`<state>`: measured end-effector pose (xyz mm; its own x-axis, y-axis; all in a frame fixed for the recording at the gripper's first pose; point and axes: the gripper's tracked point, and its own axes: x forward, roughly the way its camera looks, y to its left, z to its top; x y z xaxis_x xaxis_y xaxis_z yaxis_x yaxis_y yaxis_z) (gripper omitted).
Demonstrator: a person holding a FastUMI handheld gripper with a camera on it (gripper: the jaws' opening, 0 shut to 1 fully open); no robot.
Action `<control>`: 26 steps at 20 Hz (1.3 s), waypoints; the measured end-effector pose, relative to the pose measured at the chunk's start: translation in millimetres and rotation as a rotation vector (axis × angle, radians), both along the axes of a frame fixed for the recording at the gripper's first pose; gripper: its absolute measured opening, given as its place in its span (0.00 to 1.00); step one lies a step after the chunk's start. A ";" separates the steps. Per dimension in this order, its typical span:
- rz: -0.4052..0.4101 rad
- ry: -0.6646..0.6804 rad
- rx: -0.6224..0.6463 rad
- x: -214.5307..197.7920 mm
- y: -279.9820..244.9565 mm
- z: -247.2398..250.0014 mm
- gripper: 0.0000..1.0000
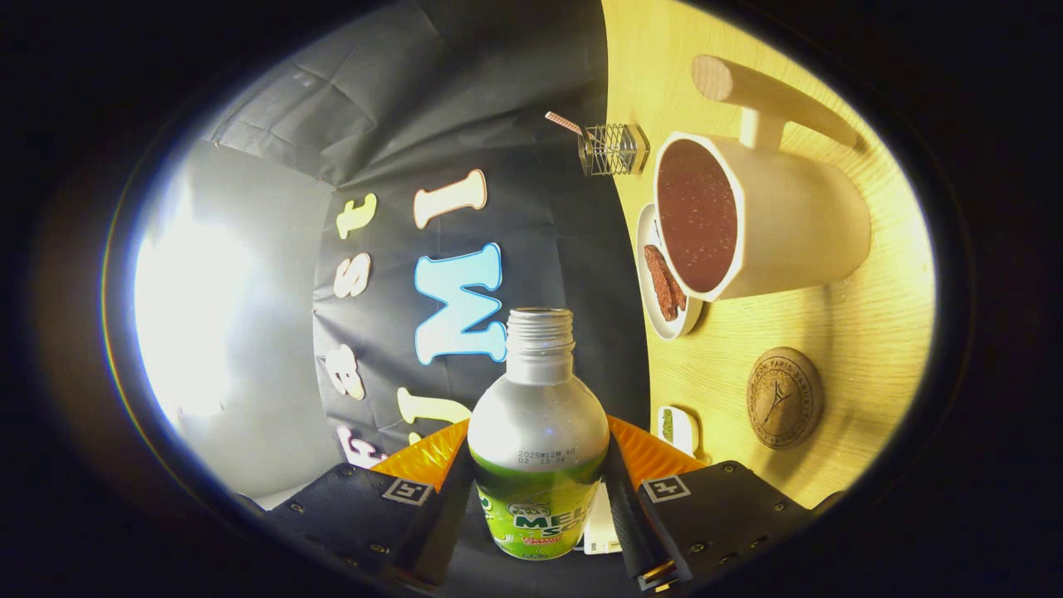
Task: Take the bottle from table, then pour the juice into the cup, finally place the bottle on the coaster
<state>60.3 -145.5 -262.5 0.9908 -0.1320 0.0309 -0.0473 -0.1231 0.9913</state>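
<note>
While the fingers point(538, 490) sit clamped on both sides of the bottle point(538, 432), its cap is off & the view is rolled sideways. Cup point(747, 220) w/ wooden handle holds dark juice on the surface point(864, 332); round coaster point(784, 398) lies near it, small plate point(664, 286) just beside the cup.

Uncapped silver-green bottle point(538, 432) gripped (both sides); white cup point(764, 218) beyond, brown coaster point(784, 398) beside it.
</note>
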 end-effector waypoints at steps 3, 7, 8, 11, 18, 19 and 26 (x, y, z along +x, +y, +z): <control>-0.014 -0.019 0.032 -2.1 -5.4 1.4 0.76; -0.020 -0.027 0.045 3.3 -5.5 3.3 0.76; -0.021 -0.027 0.043 3.4 -5.7 5.3 0.76; -0.025 -0.042 0.049 5.5 -7.1 12.3 0.76; -0.020 -0.053 0.052 18.8 -4.9 20.5 0.76; -0.020 -0.056 0.055 19.3 -5.2 21.5 0.76; -0.039 -0.083 0.043 18.8 -8.3 27.9 0.76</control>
<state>79.1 -153.7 -234.6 0.9791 -0.1736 0.1057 -0.1343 -0.1622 0.9776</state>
